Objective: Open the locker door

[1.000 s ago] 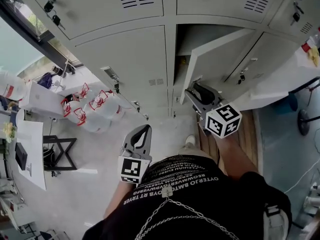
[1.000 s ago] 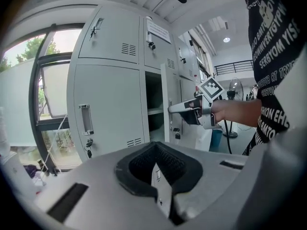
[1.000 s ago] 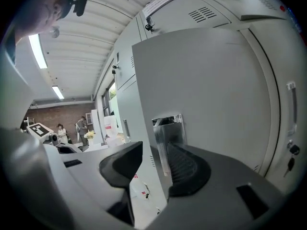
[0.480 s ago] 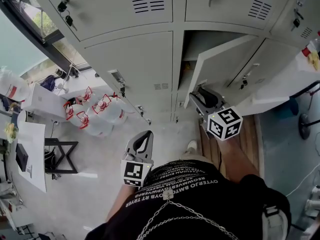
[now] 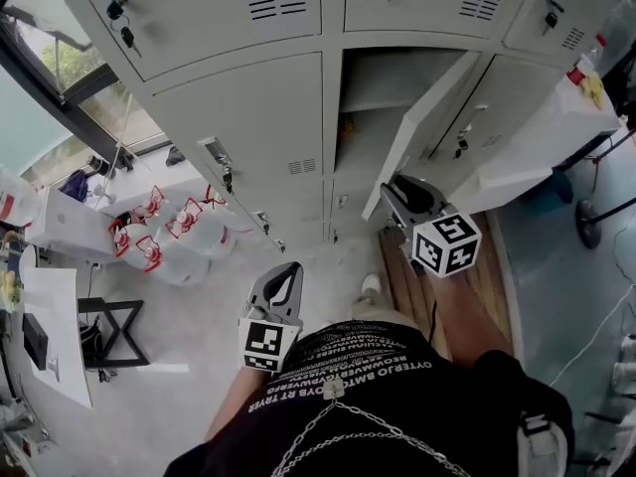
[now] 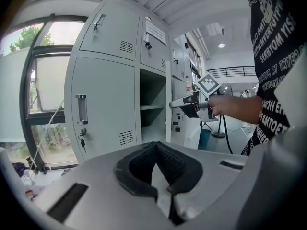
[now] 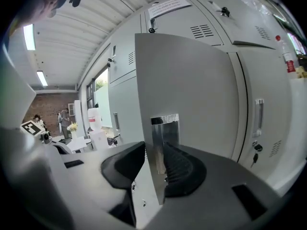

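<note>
Looking into the opened compartment [image 5: 360, 102] of the grey locker bank [image 5: 248, 117]: showing a single shelf [image 6: 152, 107] crossing it, with anything lying further in being too small to tell. Finding the locker door [image 5: 429, 127] just right of that opening, hinging on its right side and standing swung out towards the person. Clamping its free edge with the right gripper [image 7: 155, 151], pressing one pad on the inner face and the other on the metal handle plate [image 7: 164, 128], having just been closing the jaws. Hanging low and well apart from the lockers with the left gripper [image 5: 282, 278], holding its jaws together on nothing. Seeing water jugs [image 5: 169, 235] sitting on the floor by the window [image 5: 60, 78], a black folding stand [image 5: 111, 331] near them, and keys [image 5: 126, 36] dangling from a closed upper door. Crowding the door's outer side with a white table [image 5: 542, 132] just beside it. Standing with the long axis upright, pointing the free edge at the person and facing the handle side towards the table.
</note>
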Demonstrator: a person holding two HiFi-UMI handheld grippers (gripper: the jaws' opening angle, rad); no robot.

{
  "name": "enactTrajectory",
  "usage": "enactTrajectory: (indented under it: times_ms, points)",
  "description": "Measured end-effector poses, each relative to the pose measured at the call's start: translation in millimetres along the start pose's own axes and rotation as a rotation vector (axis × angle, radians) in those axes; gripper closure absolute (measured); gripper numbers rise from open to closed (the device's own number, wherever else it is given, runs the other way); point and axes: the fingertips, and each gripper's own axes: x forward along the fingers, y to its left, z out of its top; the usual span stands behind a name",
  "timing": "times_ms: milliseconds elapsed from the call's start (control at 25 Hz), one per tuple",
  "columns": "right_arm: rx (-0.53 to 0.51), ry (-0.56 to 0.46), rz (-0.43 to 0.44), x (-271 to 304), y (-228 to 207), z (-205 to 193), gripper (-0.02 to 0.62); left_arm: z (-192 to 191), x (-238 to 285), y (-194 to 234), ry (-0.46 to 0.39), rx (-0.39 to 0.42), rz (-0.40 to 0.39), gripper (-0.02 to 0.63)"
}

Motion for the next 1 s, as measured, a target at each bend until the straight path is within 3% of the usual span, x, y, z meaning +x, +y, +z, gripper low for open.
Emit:
enactTrajectory:
  times_ms: [200,520,720,1000]
  points:
    - [0.026,0.002,-0.060,-27,-5,-8,0.480,-4,-2,-15,-0.001,0.019,-0.095,0.601]
    - [0.063,0.003,-0.174,-74,-26,-21,0.455,17,3,-31,-0.053,0.047,-0.171,0.601]
    - [0.093,0.006,-0.216,-102,-45,-27,0.402,22,13,-40,-0.056,0.079,-0.191,0.601]
    - [0.139,-0.025,-0.254,-138,-70,-37,0.405,19,27,-51,-0.020,0.083,-0.169,0.601]
